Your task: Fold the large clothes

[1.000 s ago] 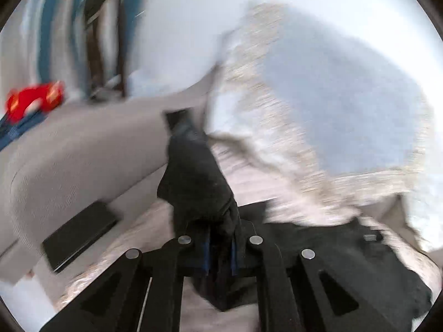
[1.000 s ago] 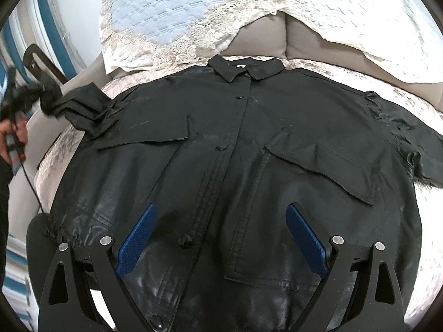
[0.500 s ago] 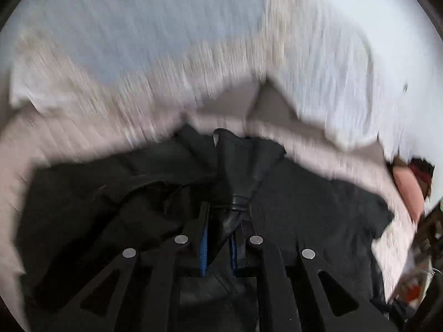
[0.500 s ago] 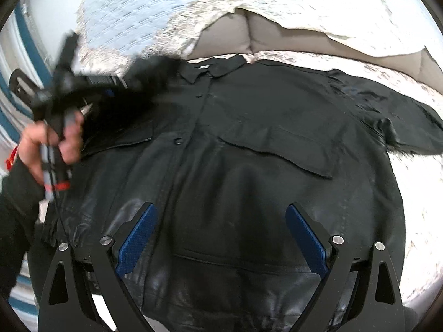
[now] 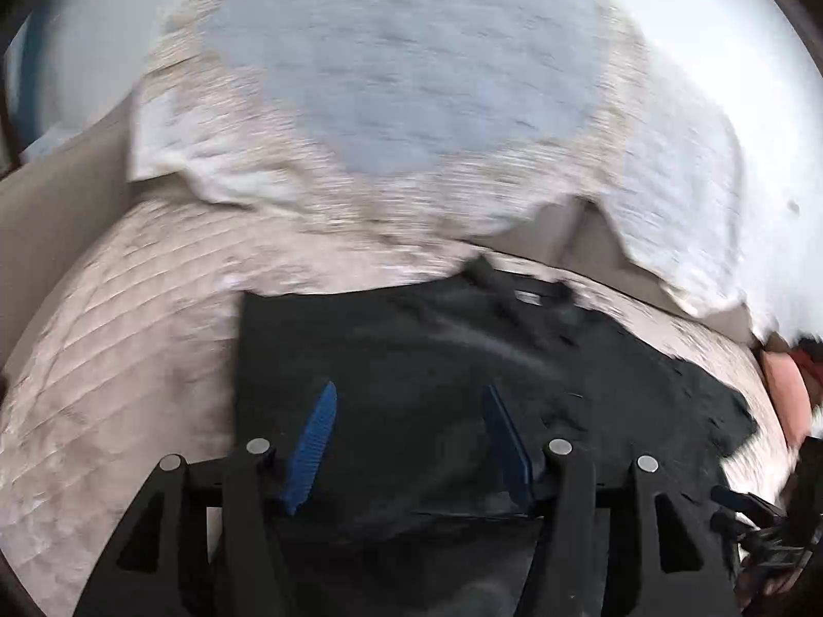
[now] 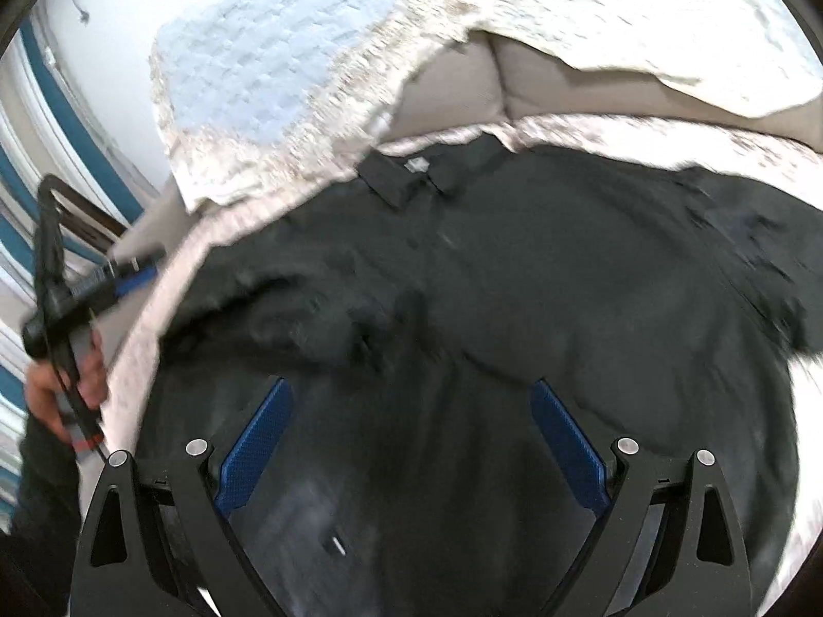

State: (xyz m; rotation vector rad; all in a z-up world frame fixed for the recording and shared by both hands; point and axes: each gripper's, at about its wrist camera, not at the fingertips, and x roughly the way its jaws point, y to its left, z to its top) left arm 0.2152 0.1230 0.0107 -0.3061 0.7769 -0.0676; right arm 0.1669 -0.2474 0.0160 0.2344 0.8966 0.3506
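Note:
A large black shirt (image 6: 514, 308) lies spread, collar (image 6: 406, 180) to the back, on a sofa seat covered with a pale lace cloth (image 5: 128, 349). Its left sleeve (image 6: 288, 319) is folded in over the chest. The shirt shows in the left wrist view (image 5: 411, 360) with a straight folded left edge. My left gripper (image 5: 409, 401) is open and empty just above the shirt; it also shows at the left of the right wrist view (image 6: 128, 277). My right gripper (image 6: 411, 401) is open and empty above the shirt's lower front.
A white and pale-blue lace cover (image 6: 267, 61) drapes over the beige sofa back (image 6: 463, 82). A dark chair frame (image 6: 67, 211) and a blue-striped curtain (image 6: 31, 154) stand to the left. The person's right hand (image 5: 782, 385) is at the right edge.
My left gripper carried the left sleeve in over the chest, let it go and opened, then drew back left. My right gripper stayed open and shifted forward over the shirt.

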